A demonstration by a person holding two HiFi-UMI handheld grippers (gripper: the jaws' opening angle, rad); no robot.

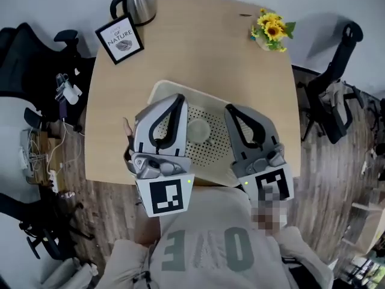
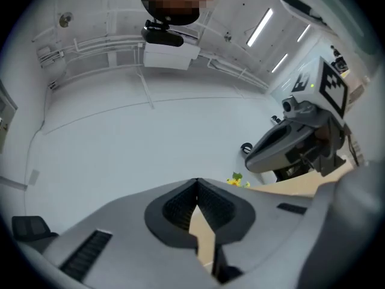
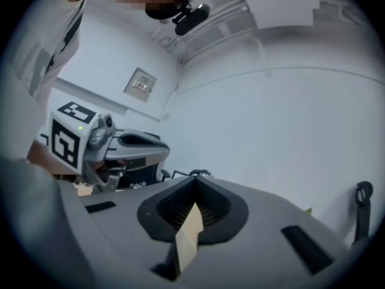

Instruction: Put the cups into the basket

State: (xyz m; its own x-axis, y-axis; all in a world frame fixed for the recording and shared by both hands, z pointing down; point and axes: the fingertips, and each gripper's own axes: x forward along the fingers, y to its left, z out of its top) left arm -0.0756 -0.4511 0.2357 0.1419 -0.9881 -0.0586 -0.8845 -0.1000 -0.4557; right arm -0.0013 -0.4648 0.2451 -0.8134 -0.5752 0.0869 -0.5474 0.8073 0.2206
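Observation:
A white perforated basket (image 1: 218, 138) lies on the wooden table (image 1: 192, 47) just in front of me. A pale round cup (image 1: 198, 129), seen from above, rests inside it. My left gripper (image 1: 178, 97) hovers over the basket's left part, and its jaws (image 2: 197, 181) are shut with nothing between them. Over the basket's right side my right gripper (image 1: 230, 108) is held level with the left, its jaws (image 3: 194, 180) also shut and empty. Both gripper views look up at walls and ceiling. Each shows the other gripper beside it. No other cup shows.
A steel kettle (image 1: 137, 2) and a framed sign (image 1: 120, 39) stand at the table's far left. A pot of sunflowers (image 1: 272, 29) sits at the far right. Office chairs flank the table at left (image 1: 24, 53) and right (image 1: 337, 71). Cables lie on the floor at left.

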